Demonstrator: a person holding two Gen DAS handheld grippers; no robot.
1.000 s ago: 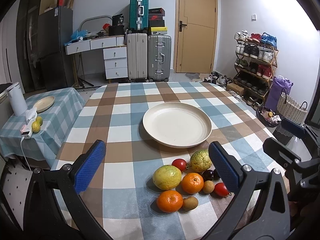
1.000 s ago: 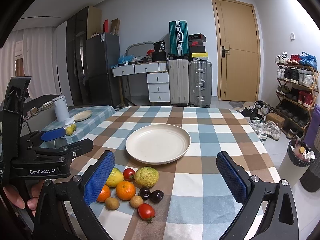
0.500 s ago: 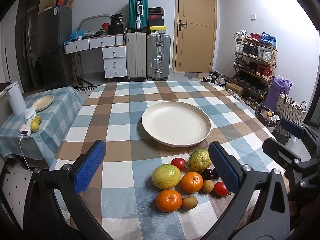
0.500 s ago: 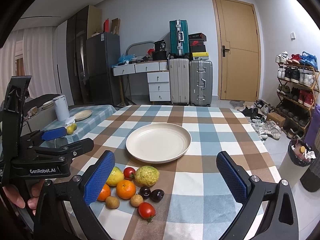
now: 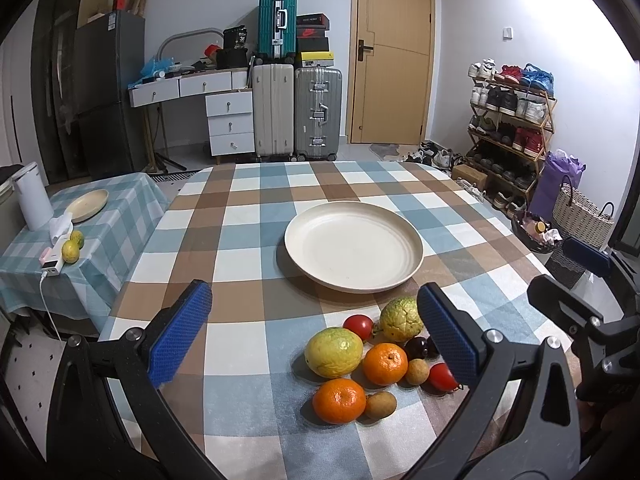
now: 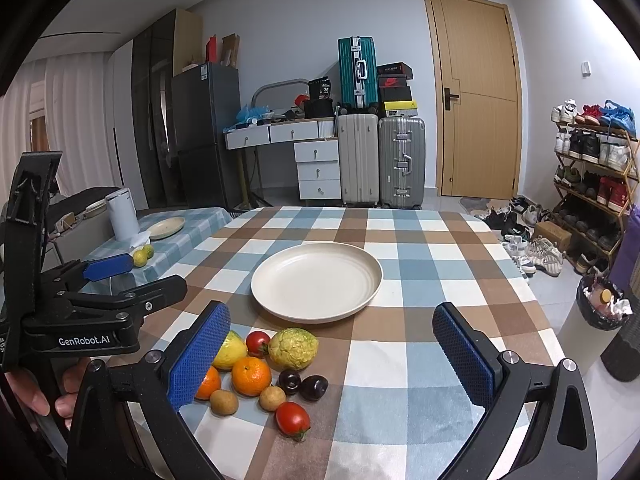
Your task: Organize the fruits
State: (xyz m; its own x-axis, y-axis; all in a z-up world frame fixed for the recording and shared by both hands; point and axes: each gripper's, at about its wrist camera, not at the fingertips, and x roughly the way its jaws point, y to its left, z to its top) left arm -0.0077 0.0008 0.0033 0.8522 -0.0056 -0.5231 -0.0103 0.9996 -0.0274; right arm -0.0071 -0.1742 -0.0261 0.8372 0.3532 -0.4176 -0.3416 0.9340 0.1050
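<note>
Left wrist view looks down the checked worktop (image 5: 240,240) from its near edge, with the left gripper (image 5: 316,336) held above the cloth, its blue-padded fingers (image 5: 180,336) spread wide and nothing between them. The cream plate (image 5: 354,246) sits in the middle of the worktop and is bare. All the fruit lies in one loose cluster on the cloth just on the near side of the plate: a large yellow-green fruit (image 5: 334,352), a knobbly green-yellow citrus (image 5: 401,319) nearest the plate's rim, two oranges (image 5: 385,363) (image 5: 339,401), a red tomato (image 5: 358,326) and some small brown round fruits (image 5: 381,405). From the right wrist view the right gripper (image 6: 332,354) also hangs over the near part of the worktop with its fingers (image 6: 200,360) wide apart and empty, and a second tomato (image 6: 293,419) and two dark plums (image 6: 314,387) show at the near right of the cluster. By my reading nothing has been organised so far: no fruit is on the plate, none is held, and every piece is left to be moved. Several things are hard to see. The right finger in the left view covers part of the plums and one tomato; the left finger in the right view cuts off one orange and most of the yellow-green fruit. I cannot name the small brown fruits with any confidence, and a side table (image 5: 120,216) at the far left holds two more small citrus (image 5: 70,250) whose part in the task is unclear.
</note>
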